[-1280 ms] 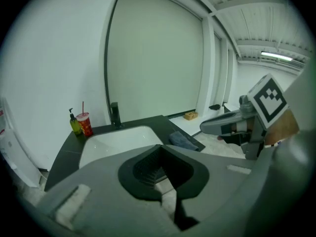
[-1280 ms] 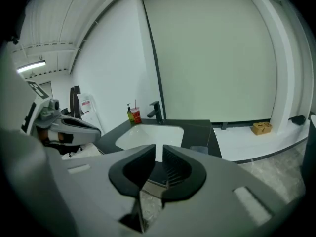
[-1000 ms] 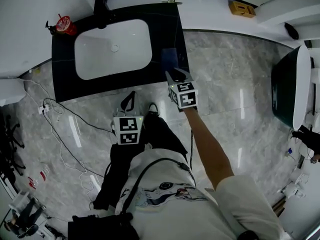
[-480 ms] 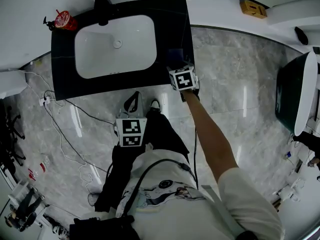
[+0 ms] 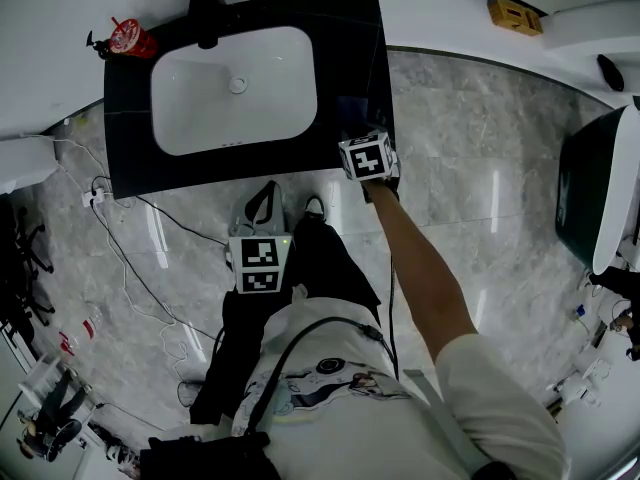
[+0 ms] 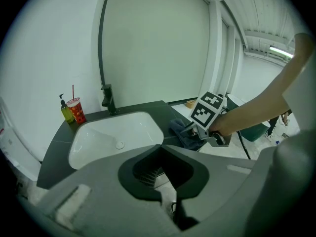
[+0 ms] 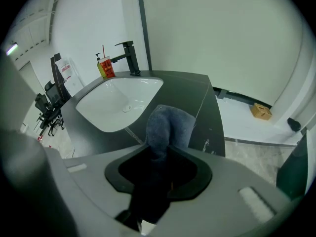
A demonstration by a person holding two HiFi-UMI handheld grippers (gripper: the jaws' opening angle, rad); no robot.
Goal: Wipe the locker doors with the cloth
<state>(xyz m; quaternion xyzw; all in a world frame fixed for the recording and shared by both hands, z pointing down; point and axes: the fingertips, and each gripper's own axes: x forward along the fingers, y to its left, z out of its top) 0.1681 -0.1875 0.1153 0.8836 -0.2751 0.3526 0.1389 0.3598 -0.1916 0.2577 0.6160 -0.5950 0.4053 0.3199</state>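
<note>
- Stretching across the top of the head view, a black counter holds a white basin sunk into it, with a plain pale wall behind
- A black faucet stands at the back rim of the basin; a red cup with a straw and a yellow-green bottle sit together at the counter's far left corner
- The floor is grey veined stone, glossy, with white cables trailing over it left of the person; a small cardboard box rests on a white ledge to the right of the counter
- The cloth, blue-grey, lies on the right end of the counter, beside the basin and near the front edge
- Its long axis runs from the front edge towards the back wall, in line with the right gripper; the near end is drawn up into a narrow hump, the far end lies flat and points at the wall
- The right gripper's jaws have just been closing, and they pinch the near end of the cloth between them
- The left gripper hangs low in front of the counter, well apart from the cloth, its jaws together with nothing in them
</note>
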